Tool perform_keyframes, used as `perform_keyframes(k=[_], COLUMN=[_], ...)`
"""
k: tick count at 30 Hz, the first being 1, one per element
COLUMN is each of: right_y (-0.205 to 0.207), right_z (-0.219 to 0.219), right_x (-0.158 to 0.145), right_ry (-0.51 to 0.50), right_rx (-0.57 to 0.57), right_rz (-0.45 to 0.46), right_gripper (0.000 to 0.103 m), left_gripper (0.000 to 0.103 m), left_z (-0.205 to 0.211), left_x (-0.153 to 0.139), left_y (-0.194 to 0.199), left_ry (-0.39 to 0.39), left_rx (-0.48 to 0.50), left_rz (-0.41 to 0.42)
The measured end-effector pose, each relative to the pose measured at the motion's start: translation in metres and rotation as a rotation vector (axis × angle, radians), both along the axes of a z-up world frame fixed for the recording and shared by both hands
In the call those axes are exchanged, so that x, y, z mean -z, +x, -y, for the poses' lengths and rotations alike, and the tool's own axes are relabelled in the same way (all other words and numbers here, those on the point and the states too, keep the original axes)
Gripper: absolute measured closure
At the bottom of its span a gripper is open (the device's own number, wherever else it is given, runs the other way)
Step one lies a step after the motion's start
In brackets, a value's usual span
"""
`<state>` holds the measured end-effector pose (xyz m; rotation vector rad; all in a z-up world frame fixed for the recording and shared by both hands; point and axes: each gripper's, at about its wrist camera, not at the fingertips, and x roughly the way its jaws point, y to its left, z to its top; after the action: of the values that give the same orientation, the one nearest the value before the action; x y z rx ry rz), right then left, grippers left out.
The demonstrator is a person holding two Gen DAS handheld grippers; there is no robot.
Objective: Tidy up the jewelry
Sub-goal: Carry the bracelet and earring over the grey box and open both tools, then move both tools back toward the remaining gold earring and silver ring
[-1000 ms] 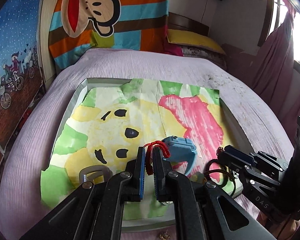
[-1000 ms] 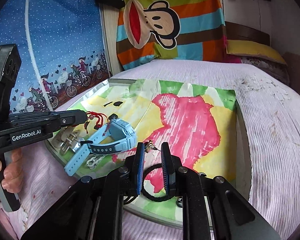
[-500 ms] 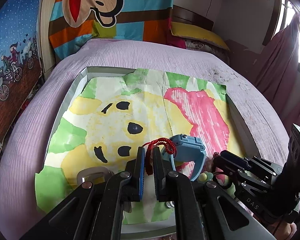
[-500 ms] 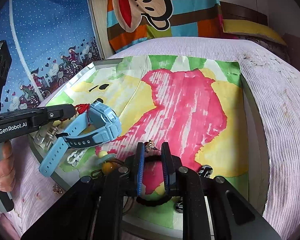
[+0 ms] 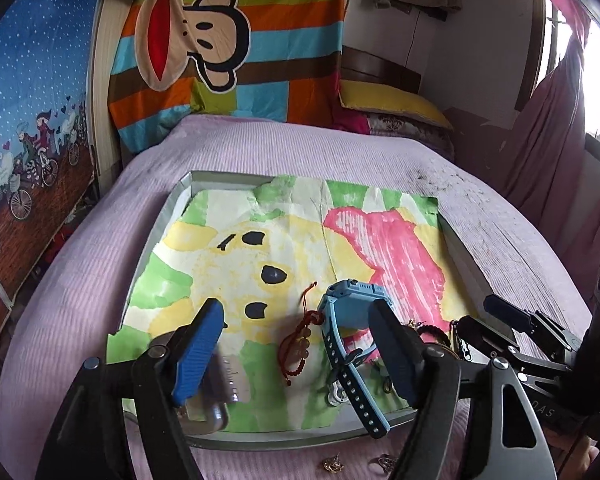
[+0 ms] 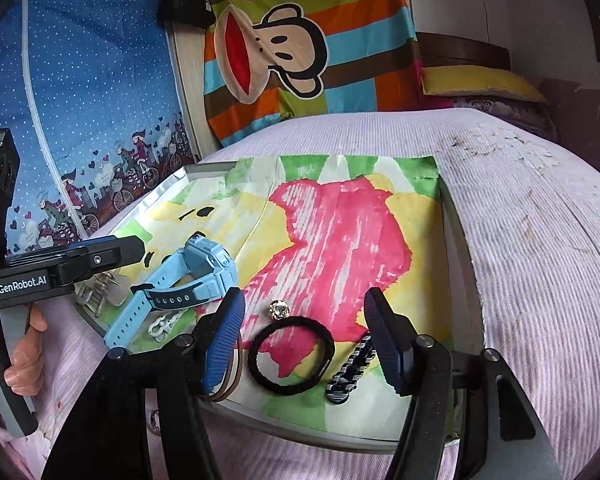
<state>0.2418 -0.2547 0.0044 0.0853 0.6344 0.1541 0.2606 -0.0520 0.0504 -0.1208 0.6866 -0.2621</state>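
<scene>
My left gripper (image 5: 296, 344) is open and empty above the near edge of a grey tray (image 5: 176, 200) lined with a painted paper. A red bead bracelet (image 5: 298, 346) lies on the paper between its fingers. A light blue watch (image 5: 350, 320) lies just right of it, also seen in the right wrist view (image 6: 180, 280). My right gripper (image 6: 304, 336) is open and empty over a black hair tie (image 6: 291, 354) with a rhinestone charm (image 6: 279, 309). A black braided piece (image 6: 350, 372) lies beside its right finger.
The tray (image 6: 456, 248) sits on a lilac bedspread (image 5: 80, 280). A silver clip (image 5: 220, 384) lies under my left finger. Small gold trinkets (image 5: 334, 465) lie on the bedspread by the tray's near rim. A monkey-print blanket (image 5: 228, 48) hangs at the back.
Both grippers opened. The left one let go of the red bead bracelet, which now lies on the paper. The right one released the black hair tie and drew back.
</scene>
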Motion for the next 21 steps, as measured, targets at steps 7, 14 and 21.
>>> perform_keyframes(k=[7, 14, 21], right_y=[-0.039, -0.082, -0.117], right_z=[0.004, 0.002, -0.009], right_x=[-0.021, -0.039, -0.042], right_ry=[-0.012, 0.001, -0.013], right_rx=[0.017, 0.026, 0.007], right_rz=[0.141, 0.271, 0.345], right_gripper=[0.024, 0.004, 0.001], left_gripper=[0.01, 0.0, 0.0], left_z=[-0.019, -0.034, -0.04], left_x=[-0.009, -0.01, 0.0], left_y=[-0.03, -0.068, -0.102], left_ry=[-0.041, -0.046, 0.014], left_rx=[-0.053, -0.086, -0.064], left_rz=[0.116, 0.234, 0.277])
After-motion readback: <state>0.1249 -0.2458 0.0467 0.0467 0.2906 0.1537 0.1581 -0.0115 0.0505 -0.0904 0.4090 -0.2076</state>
